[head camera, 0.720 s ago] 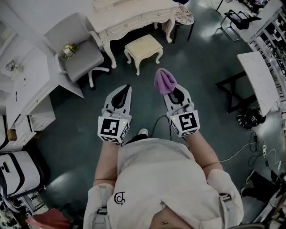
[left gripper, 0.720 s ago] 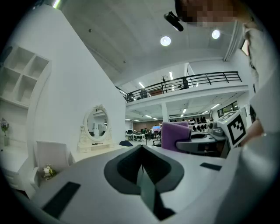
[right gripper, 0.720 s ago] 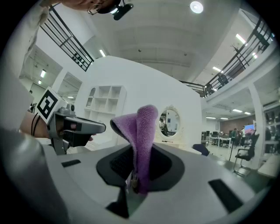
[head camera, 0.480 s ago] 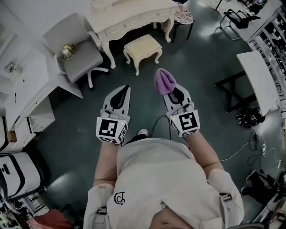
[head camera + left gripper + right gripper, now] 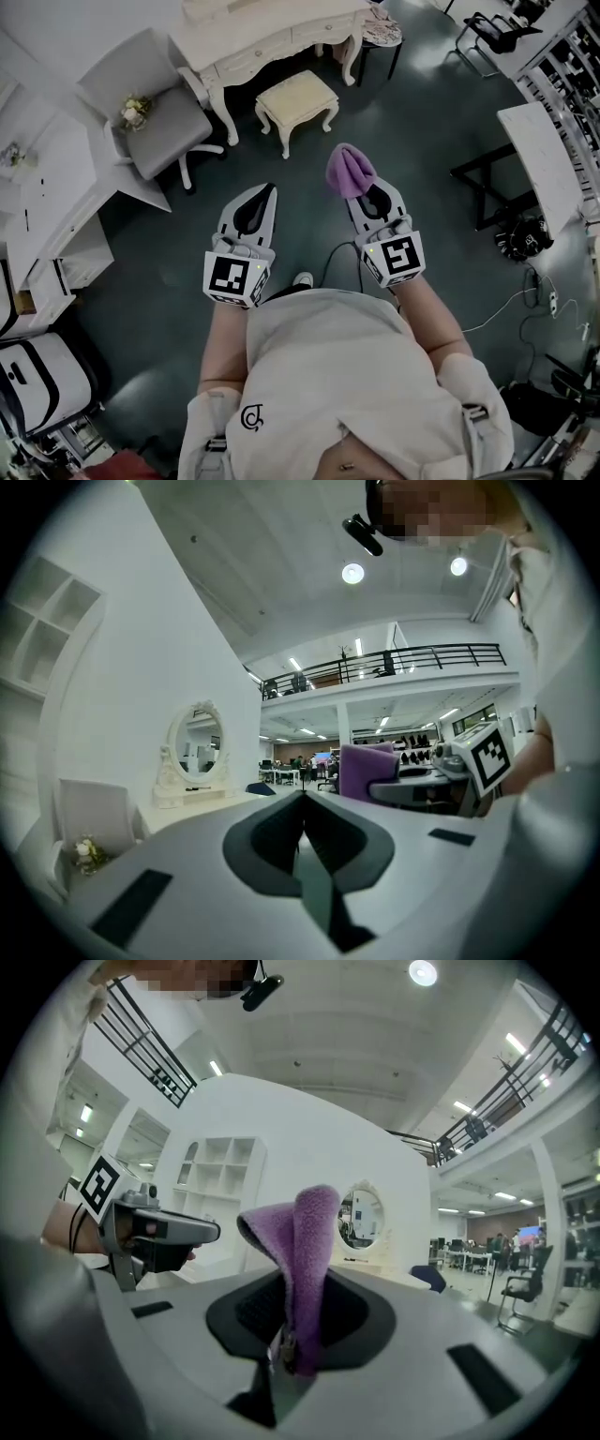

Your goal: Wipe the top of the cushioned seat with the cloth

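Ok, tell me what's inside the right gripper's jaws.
A purple cloth is pinched in the right gripper, its folded bulk standing up past the jaws. The cloth's clamped end is hidden between them.

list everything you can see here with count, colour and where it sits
stool: one, cream cushioned top, on the dark floor in front of the dressing table
dressing table: one, cream, top of the head view
office chair: one, grey, left of the stool
side table: one, white, right edge
cloth: one, purple, sticking up out of the right claw
left claw: one, white and black, shut, empty
right claw: one, white and black, shut on the cloth
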The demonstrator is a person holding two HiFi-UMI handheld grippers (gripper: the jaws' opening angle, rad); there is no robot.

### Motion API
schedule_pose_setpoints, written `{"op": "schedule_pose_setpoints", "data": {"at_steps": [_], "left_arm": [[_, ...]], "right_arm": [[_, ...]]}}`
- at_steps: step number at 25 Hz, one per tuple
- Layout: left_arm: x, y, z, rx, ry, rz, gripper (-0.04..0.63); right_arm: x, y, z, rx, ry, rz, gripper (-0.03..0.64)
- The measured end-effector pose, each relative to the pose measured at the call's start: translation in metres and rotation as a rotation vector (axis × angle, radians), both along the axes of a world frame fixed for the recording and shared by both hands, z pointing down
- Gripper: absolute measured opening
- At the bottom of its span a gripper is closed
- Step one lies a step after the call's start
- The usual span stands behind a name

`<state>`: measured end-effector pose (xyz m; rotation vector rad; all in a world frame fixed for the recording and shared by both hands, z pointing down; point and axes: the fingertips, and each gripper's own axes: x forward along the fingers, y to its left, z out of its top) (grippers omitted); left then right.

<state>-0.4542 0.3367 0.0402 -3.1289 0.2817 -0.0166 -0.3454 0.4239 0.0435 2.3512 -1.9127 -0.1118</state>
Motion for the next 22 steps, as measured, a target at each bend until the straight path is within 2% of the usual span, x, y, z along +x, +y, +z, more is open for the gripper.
{"op": "schedule_pose_setpoints", "data": {"at_steps": [5,11,17,22], "left_arm": [[0.008,-0.033,0.012,-0.027,-0.004,0.026,0.012],[0.04,-0.054,0.026,-0.05,-0.031,0.025,0.012],[0.099,-0.081,0.031,-0.041,-0.045,-0.047,0.012],[0.171,-0.097,0.036,-0.03,-0.062,-0.134,0.012]], "right_arm": [[0.013,-0.027,0.017,-0.035,-0.05,0.042,0.074],[0.04,-0.05,0.034,-0.075,-0.062,0.021,0.074],[0.108,-0.085,0.044,-0.075,-0.074,-0.04,0.074],[0.19,-0.116,0.05,-0.079,-0.089,-0.126,0.074]]}}
